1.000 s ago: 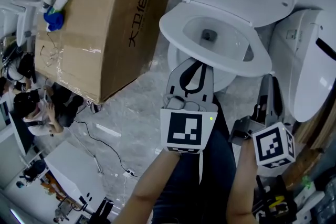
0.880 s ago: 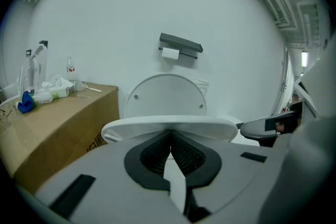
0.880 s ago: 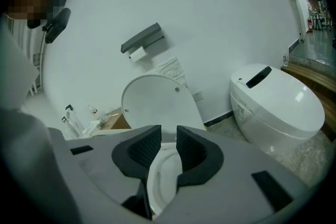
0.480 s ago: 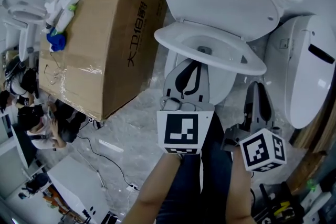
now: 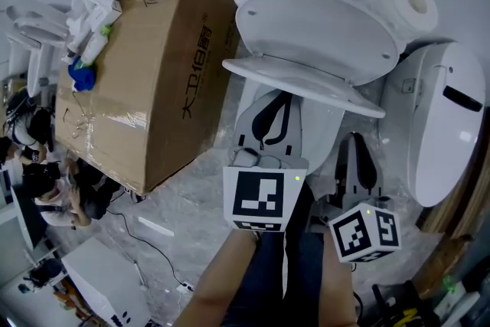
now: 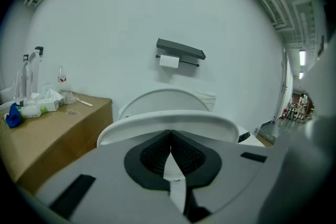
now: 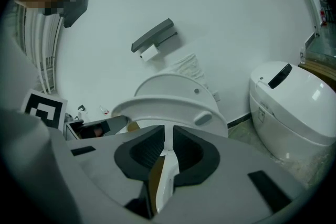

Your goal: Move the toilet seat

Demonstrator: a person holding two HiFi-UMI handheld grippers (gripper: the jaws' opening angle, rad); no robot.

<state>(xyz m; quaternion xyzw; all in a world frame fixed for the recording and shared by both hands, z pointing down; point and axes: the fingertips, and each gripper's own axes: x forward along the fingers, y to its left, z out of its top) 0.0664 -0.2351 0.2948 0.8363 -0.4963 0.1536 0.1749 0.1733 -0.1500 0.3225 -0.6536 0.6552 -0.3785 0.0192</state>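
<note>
The white toilet seat [image 5: 302, 80] stands part-raised, its front edge lifted off the bowl [image 5: 321, 122], with the lid [image 5: 314, 27] up behind it. My left gripper [image 5: 274, 99] is shut, with its tips under the seat's front edge; in the left gripper view the seat's rim [image 6: 168, 119] lies just past the left gripper [image 6: 170, 135]. To the right and lower is my right gripper [image 5: 357, 140]. Its jaws are closing to a narrow gap with nothing between them. In the right gripper view, the seat's underside [image 7: 157, 106] shows beyond the right gripper [image 7: 168, 136].
A big cardboard box [image 5: 145, 80] stands left of the toilet, with bottles and tissues [image 5: 88, 0] on top. A second white toilet [image 5: 448, 126] is close on the right. A paper roll [image 5: 411, 4] rests on the tank. Cables [image 5: 149, 226] trail over the floor.
The seat's front edge has risen from lying on the bowl to a tilted, part-raised stand. Both grippers moved forward towards the toilet, and the right gripper's jaws have narrowed.
</note>
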